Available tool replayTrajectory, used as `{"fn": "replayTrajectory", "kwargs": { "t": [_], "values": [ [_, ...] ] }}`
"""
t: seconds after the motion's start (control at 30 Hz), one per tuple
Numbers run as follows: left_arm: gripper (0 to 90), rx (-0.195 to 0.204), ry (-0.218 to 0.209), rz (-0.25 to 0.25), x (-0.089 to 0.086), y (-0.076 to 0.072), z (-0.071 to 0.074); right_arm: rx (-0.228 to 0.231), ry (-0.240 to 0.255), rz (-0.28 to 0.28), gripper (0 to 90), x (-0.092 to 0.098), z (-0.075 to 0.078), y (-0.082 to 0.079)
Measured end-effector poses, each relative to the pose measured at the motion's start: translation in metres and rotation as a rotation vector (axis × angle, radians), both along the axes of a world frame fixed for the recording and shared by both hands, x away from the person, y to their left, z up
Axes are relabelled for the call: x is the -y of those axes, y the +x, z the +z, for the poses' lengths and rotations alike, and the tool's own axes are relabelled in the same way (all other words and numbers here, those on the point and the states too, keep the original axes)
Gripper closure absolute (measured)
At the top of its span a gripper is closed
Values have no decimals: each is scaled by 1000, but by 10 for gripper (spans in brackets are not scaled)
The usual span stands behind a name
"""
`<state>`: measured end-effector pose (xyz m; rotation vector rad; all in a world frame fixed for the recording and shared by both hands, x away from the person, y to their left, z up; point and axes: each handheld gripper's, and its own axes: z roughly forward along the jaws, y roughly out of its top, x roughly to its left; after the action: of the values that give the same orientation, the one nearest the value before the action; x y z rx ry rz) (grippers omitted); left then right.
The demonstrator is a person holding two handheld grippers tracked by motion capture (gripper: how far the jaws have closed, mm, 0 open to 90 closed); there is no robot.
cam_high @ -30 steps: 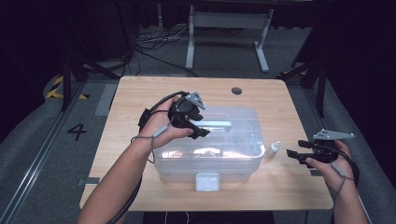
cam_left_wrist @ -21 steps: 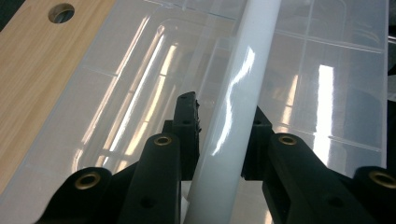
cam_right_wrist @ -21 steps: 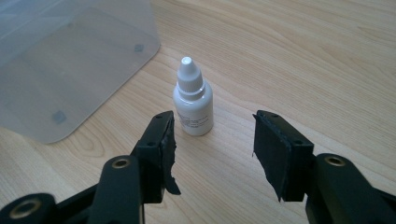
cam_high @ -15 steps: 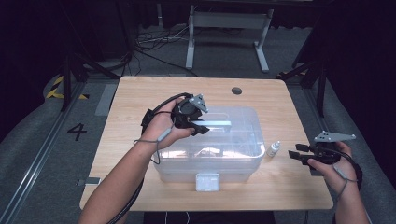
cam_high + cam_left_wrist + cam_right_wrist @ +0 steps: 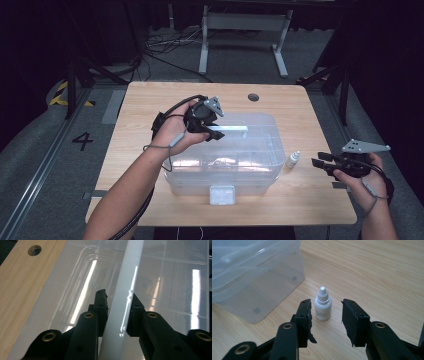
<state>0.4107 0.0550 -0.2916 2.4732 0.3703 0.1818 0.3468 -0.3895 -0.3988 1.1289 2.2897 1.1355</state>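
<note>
While the left claw point(image 5: 212, 131) grips the white handle bar point(image 5: 122, 297) on the lid of the clear plastic box point(image 5: 250, 170), its pads pressed on both sides of it, the bar's long axis runs from 9 to 3 o'clock across the lid in the high view. At 3 o'clock of the box, a small white dropper bottle point(image 5: 322, 305) stands upright on the wooden counter point(image 5: 310, 125), its nozzle pointing straight up. Aimed at the bottle from 3 o'clock, the right claw point(image 5: 326, 316) has just been closing, yet its pads stand clear of the bottle.
</note>
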Motion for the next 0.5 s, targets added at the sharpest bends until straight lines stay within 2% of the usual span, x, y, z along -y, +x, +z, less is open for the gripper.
{"fn": "replayTrajectory", "kwargs": {
  "t": [0.23,0.5],
  "values": [
    [741,-7,8,8,0,9,9,19,2,22,629,-6,9,-6],
    [729,6,19,26,1,17,18,58,-2,81,737,-17,21,-16]
  ]
}}
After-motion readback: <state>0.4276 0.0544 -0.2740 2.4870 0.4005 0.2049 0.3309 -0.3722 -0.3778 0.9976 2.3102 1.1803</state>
